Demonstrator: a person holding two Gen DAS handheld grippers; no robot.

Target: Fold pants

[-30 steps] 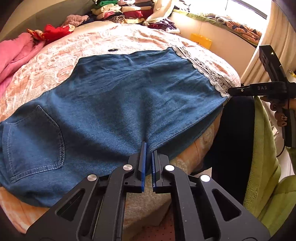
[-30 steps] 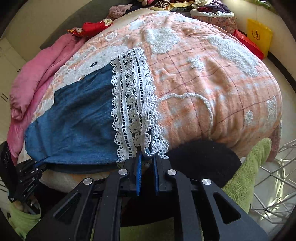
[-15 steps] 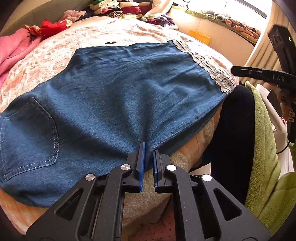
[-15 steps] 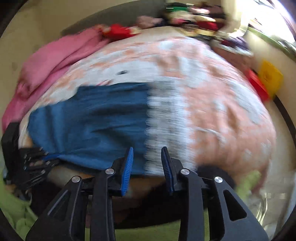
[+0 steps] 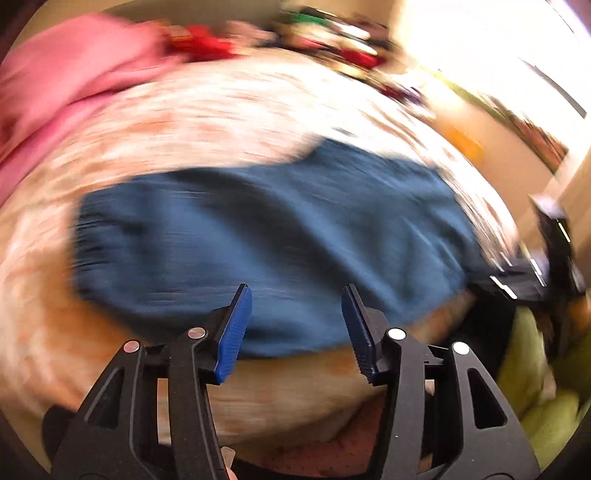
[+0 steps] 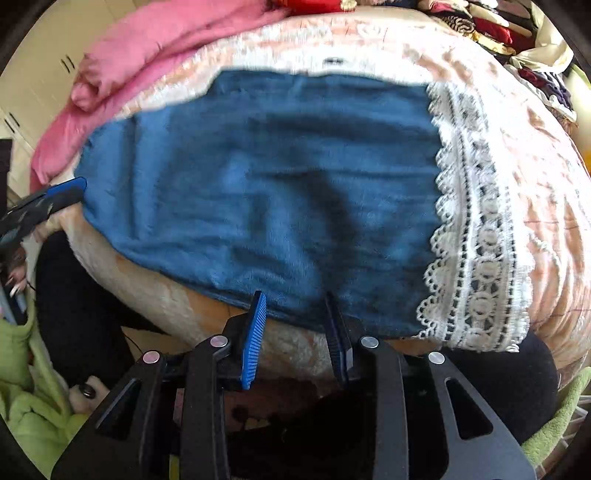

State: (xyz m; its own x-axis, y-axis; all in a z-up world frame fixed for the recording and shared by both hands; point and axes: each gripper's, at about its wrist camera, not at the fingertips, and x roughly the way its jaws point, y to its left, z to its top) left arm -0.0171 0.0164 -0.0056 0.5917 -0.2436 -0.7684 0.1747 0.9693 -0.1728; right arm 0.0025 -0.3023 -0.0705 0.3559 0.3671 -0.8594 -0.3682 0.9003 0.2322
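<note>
A: Where are the pants right now?

B: The denim pants (image 6: 266,192) lie flat across the peach-and-white blanket (image 6: 535,206) on the bed. In the right wrist view they fill the centre of the frame, with a white lace hem (image 6: 476,236) running down the 3 o'clock side and their near edge close to the bed's near edge at about 6 o'clock.

A: Is the right gripper holding them?

B: No. The right gripper (image 6: 295,325) is released, its blue pads standing apart. The tips sit just over the near edge of the denim, but neither pad presses on the cloth.

A: And the left one?

B: The left gripper (image 5: 297,326) has let go too, and its jaws are opening at this moment. In its own view, which is heavily blurred, the pants (image 5: 280,243) show past the gap between the pads with nothing pinched. From the right wrist view one of its blue pads pokes in at 9 o'clock, right by the far-left end of the denim; whether it touches the cloth I cannot tell.

A: Anything else around the bed?

B: A pink blanket (image 6: 155,51) is bunched at 11 o'clock, a heap of mixed clothes (image 6: 509,33) sits at 1 o'clock, and some green fabric (image 6: 29,398) shows at 8 o'clock.
</note>
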